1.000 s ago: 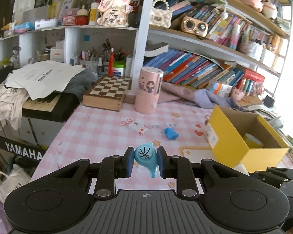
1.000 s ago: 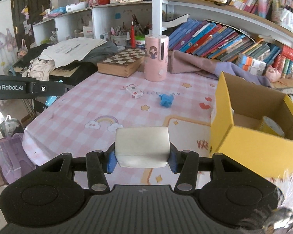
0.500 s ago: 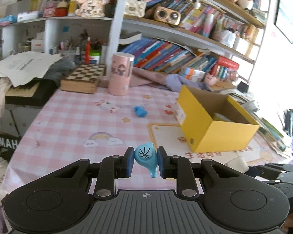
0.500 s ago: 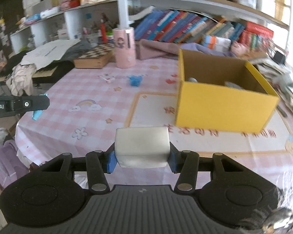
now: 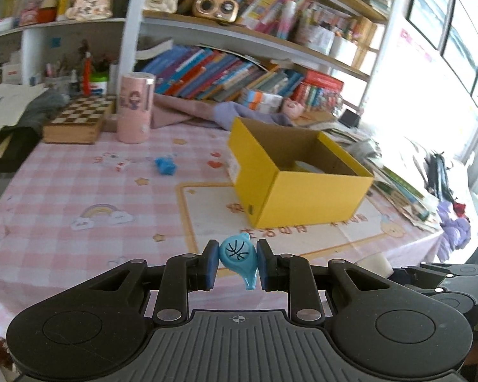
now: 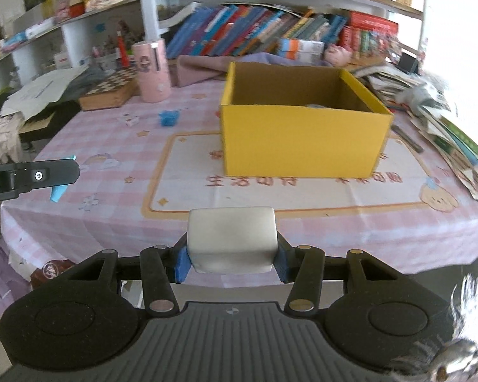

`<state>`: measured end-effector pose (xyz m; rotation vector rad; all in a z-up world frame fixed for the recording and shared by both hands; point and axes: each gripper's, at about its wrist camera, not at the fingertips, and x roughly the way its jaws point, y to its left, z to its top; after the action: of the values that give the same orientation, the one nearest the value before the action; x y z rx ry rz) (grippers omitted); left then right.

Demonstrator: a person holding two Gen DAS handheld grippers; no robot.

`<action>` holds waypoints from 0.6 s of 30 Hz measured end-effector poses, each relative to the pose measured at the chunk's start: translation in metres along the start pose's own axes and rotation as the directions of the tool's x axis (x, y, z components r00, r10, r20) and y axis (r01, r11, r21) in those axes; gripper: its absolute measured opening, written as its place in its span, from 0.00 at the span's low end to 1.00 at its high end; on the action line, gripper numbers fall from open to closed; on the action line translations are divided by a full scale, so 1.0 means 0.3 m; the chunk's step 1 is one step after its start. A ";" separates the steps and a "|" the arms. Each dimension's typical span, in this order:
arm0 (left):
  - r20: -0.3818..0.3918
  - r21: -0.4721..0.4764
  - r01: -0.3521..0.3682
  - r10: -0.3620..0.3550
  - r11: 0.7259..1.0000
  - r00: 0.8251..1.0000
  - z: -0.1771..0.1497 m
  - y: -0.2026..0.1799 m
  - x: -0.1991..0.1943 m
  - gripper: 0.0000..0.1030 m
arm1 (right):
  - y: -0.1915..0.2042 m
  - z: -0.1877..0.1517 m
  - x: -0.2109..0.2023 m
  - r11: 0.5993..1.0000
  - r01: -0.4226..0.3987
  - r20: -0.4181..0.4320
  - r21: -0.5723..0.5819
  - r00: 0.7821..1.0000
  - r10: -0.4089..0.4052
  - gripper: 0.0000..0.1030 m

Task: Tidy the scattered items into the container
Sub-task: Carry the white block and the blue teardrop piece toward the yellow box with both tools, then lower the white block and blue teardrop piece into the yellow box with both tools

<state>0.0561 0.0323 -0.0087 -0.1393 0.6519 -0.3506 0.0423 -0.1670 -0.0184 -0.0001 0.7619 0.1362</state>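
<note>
My left gripper [image 5: 236,262] is shut on a small light-blue teardrop toy with a basketball print [image 5: 239,256], held above the near table edge. My right gripper [image 6: 232,251] is shut on a white rounded block [image 6: 232,238], also near the table's front edge. The open yellow cardboard box [image 5: 306,197] stands on the pink checked tablecloth, ahead and right of the left gripper; in the right wrist view the box [image 6: 302,140] is straight ahead. A blue crumpled item [image 5: 165,165] and a small white-and-red piece [image 5: 121,166] lie on the cloth left of the box.
A pink cylinder [image 5: 135,108] and a chessboard box [image 5: 79,121] stand at the table's far left. Bookshelves run behind. Stacked books and papers [image 6: 446,121] crowd the right edge. The left gripper's side [image 6: 32,178] shows at the left of the right wrist view.
Both grippers have swung right and pulled back from the table; the yellow box now sits nearer the centre of both views. Both still hold their items.
</note>
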 end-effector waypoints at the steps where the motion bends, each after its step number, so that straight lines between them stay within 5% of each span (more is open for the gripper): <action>1: -0.003 0.006 0.008 -0.008 1.000 1.000 0.003 -0.011 0.008 0.23 | -0.013 -0.001 -0.006 1.000 0.009 0.003 0.008 1.000 -0.009 0.46; 18: -0.038 0.062 0.100 -0.098 0.993 0.994 0.040 -0.136 0.130 0.23 | -0.171 0.004 -0.014 0.991 0.101 0.000 0.086 0.995 -0.101 0.46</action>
<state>0.0810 -0.0198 -0.0119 -0.1049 0.6694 -0.4697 0.0463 -0.2182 -0.0171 0.0430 0.7614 0.0073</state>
